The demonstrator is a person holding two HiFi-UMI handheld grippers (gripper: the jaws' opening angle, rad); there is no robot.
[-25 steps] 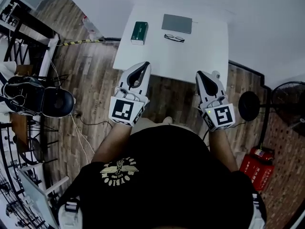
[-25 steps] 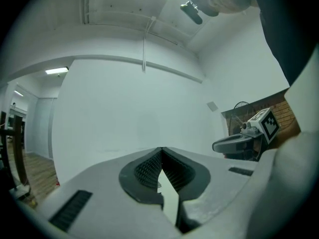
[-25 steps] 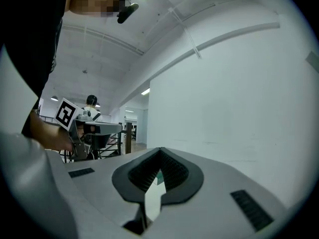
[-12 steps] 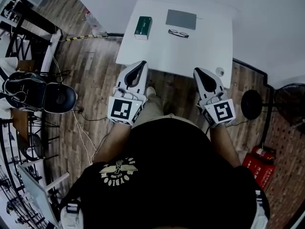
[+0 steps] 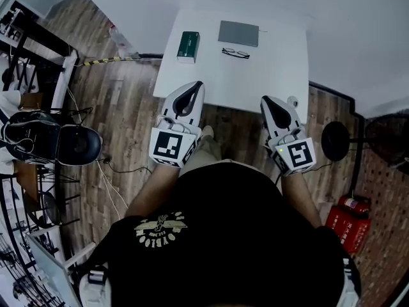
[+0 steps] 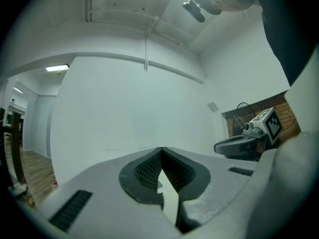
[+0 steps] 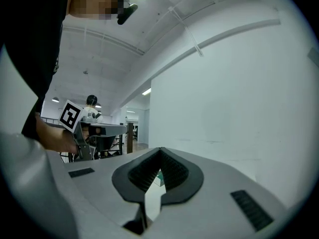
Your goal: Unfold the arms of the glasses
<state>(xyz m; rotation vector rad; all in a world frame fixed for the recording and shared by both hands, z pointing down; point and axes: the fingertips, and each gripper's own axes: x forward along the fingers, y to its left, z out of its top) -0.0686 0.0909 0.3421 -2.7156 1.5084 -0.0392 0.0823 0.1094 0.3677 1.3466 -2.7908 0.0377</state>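
Glasses lie by a closed grey case; left hand-held gripper and right hand-held gripper sit pressed together.

green box and grey pad on white table, black chair at left

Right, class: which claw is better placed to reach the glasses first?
Right, narrowly. Both are shut at the table's near edge, but the right claw points almost straight at the glasses; the left claw aims between them and the box.
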